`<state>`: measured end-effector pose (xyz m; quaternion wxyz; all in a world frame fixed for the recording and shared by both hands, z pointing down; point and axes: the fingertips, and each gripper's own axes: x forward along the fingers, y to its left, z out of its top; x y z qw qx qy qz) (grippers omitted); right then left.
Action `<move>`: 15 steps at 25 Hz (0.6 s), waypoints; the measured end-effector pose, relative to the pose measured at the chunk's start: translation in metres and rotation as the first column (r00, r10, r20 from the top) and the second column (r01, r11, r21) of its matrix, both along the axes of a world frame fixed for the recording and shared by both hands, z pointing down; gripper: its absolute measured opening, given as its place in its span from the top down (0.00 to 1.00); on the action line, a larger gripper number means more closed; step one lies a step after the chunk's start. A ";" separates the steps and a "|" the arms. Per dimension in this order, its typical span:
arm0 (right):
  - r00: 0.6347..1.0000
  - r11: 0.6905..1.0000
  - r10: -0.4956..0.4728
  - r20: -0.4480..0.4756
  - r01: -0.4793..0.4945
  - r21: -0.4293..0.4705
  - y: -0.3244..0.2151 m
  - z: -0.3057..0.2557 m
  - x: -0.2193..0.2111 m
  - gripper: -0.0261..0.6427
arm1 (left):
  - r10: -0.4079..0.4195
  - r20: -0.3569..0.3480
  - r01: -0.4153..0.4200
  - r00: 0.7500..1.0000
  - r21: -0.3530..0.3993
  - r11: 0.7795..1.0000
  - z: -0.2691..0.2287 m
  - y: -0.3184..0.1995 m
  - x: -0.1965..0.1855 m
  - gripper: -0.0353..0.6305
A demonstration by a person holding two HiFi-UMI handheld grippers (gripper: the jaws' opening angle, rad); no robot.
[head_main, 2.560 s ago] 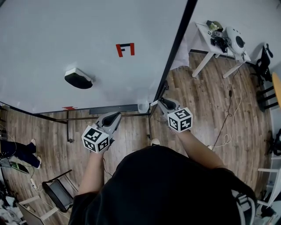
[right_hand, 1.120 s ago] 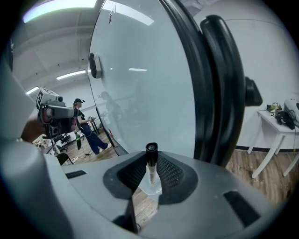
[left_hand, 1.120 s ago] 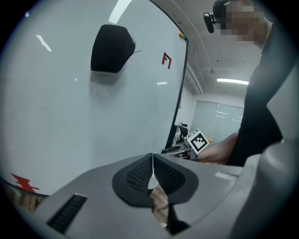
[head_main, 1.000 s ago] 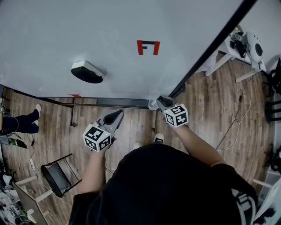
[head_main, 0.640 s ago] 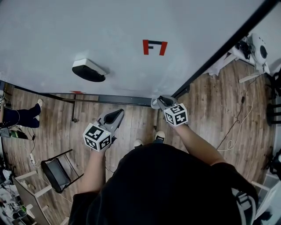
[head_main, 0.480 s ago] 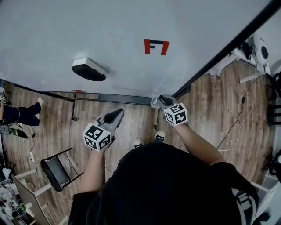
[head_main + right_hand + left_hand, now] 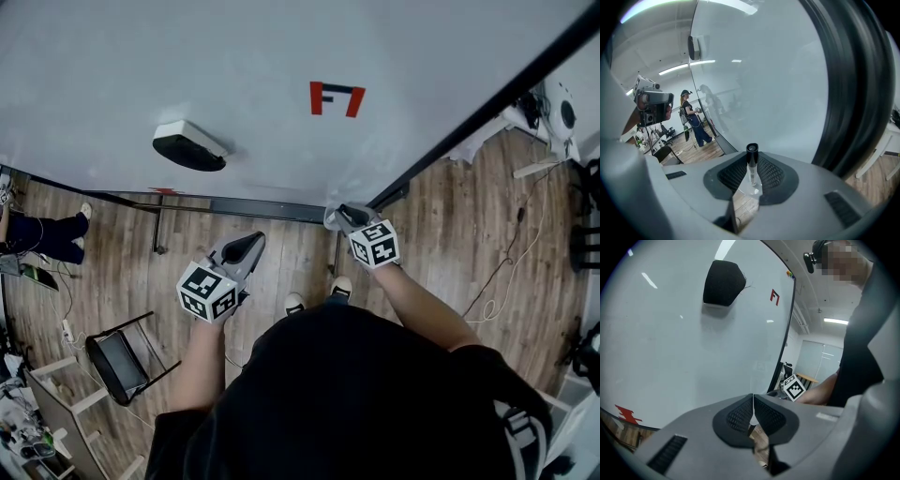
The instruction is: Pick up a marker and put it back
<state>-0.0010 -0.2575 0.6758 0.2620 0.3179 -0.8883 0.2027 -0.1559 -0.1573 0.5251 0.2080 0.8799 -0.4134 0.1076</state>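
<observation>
A white marker (image 7: pixel 751 165) with a black cap stands between the pads of my right gripper (image 7: pixel 751 174), which is shut on it. In the head view the right gripper (image 7: pixel 340 217) sits at the whiteboard's (image 7: pixel 187 66) lower right corner, right beside a translucent cup (image 7: pixel 329 221) on the board's bottom rail. My left gripper (image 7: pixel 251 242) hangs lower and to the left, below the board. Its jaws meet with nothing between them in the left gripper view (image 7: pixel 753 411).
A black eraser (image 7: pixel 188 148) sticks to the board, and a red mark (image 7: pixel 337 97) lies to its right. The board's black frame (image 7: pixel 478 108) runs diagonally on the right. A chair (image 7: pixel 117 364) stands on the wooden floor at lower left. Another person (image 7: pixel 694 118) stands far off.
The head view has drifted slightly. The right gripper has stayed at the board's corner by the cup, and the left gripper has hardly moved.
</observation>
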 end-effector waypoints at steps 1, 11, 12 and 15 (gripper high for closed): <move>1.000 1.000 -0.001 -0.001 0.001 0.001 0.000 0.000 0.000 0.87 | 0.000 -0.001 0.000 1.000 0.000 1.000 0.000 0.000 0.000 0.92; 0.999 0.999 0.001 -0.043 0.000 0.033 -0.002 -0.003 0.011 0.83 | 0.017 -0.007 -0.017 1.000 0.006 1.000 0.000 0.000 0.010 0.93; 0.999 0.999 0.006 -0.045 -0.004 0.038 -0.002 -0.005 0.014 0.83 | 0.019 -0.007 -0.019 1.000 0.008 1.000 0.000 0.000 0.011 0.92; 0.998 0.998 0.026 -0.048 -0.024 0.054 -0.003 -0.010 0.023 0.82 | 0.028 -0.010 -0.027 1.000 0.015 1.000 -0.002 0.001 0.014 0.92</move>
